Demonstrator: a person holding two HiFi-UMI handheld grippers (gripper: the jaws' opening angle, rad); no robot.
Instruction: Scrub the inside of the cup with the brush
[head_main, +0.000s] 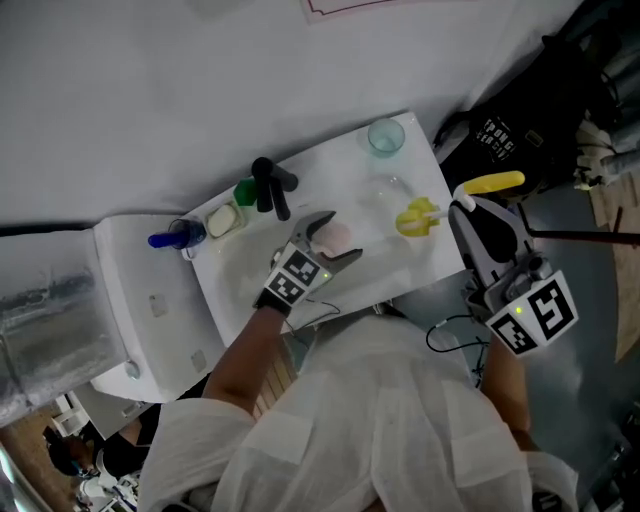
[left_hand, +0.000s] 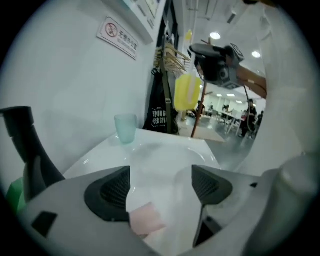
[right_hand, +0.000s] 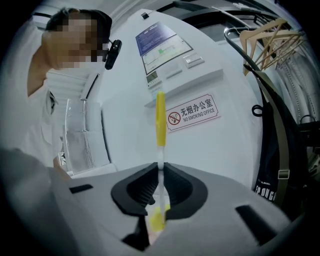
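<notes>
Brush (right_hand: 160, 117) sits pinched in right claw (right_hand: 160, 172), lower end mostly hidden; left claw (left_hand: 159, 186) gapes around a blurred pink lump (left_hand: 146, 219).

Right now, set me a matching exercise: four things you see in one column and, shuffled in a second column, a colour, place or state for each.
Column one:
1. teal cup
2. brush
3. left gripper
4. faucet

Column two:
A. black
B. jaws apart over a pink pad
C. upright on the sink top's far corner
D. clamped in the right gripper

Pairs: 1-C, 2-D, 3-B, 4-A.
</notes>
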